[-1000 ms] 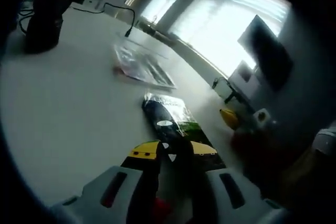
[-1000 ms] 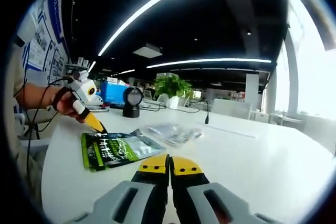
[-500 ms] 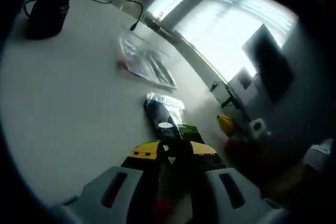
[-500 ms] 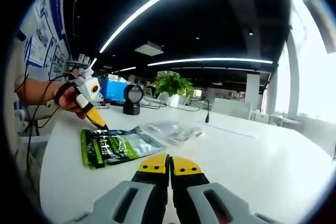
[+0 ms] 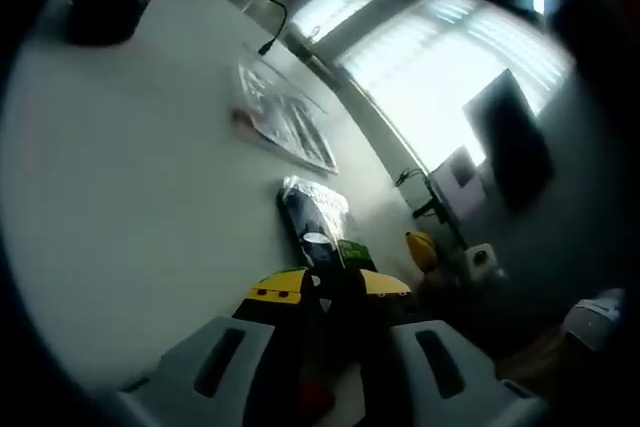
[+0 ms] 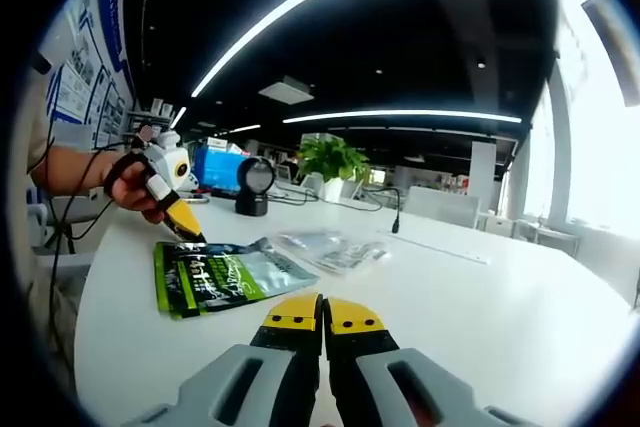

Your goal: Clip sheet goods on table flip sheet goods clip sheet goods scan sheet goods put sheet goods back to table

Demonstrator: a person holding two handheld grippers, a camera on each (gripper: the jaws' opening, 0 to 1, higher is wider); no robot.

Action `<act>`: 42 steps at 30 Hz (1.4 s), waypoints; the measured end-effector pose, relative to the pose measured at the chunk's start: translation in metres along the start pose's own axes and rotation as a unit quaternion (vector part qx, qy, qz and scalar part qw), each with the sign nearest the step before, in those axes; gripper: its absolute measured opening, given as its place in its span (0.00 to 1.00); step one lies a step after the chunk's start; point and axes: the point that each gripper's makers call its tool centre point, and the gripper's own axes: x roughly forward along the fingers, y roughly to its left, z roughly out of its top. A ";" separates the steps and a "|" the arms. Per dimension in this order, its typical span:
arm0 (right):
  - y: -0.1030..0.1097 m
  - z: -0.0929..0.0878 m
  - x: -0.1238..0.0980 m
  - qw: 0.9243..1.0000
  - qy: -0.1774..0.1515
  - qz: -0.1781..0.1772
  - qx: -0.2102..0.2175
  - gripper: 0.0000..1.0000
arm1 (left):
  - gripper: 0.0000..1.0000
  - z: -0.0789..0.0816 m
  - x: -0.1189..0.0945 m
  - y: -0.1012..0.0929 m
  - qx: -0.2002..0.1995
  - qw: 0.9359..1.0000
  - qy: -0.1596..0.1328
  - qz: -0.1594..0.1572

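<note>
A green and silver pouch (image 6: pixel 225 273) lies flat on the white table (image 6: pixel 480 297). In the right gripper view a person's hand (image 6: pixel 130 192) holds my left gripper (image 6: pixel 185 222), whose yellow tip pinches the pouch's far left corner. In the left gripper view the same pouch (image 5: pixel 315 217) looks dark and runs out from between the yellow-tipped jaws of the left gripper (image 5: pixel 328 287), which is shut on its edge. My right gripper (image 6: pixel 322 312) hovers low over the table just in front of the pouch, shut with nothing in it. Its yellow tip (image 5: pixel 422 245) shows at the right of the left gripper view.
A clear bag of small goods (image 6: pixel 330 247) lies beyond the pouch, also seen as the clear bag (image 5: pixel 285 127). A black scanner on a stand (image 6: pixel 252 192) stands at the table's far side, with a black cable (image 6: pixel 395 222) and a potted plant (image 6: pixel 330 162) behind.
The left gripper has lifted and tilted slightly, keeping the pouch corner between its jaws. The right gripper stays still and shut.
</note>
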 end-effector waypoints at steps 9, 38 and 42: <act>0.001 0.001 0.000 1.000 0.002 -0.001 -0.001 0.00 | 0.07 -0.003 0.000 -0.002 -0.014 1.000 0.001 0.000; 0.004 -0.001 0.001 1.000 0.010 -0.001 -0.028 0.00 | 0.00 0.011 -0.002 -0.015 -0.019 1.000 -0.021 0.012; 0.003 -0.001 0.000 1.000 0.010 -0.001 -0.029 0.00 | 0.00 0.012 -0.002 -0.016 -0.021 0.999 -0.023 0.012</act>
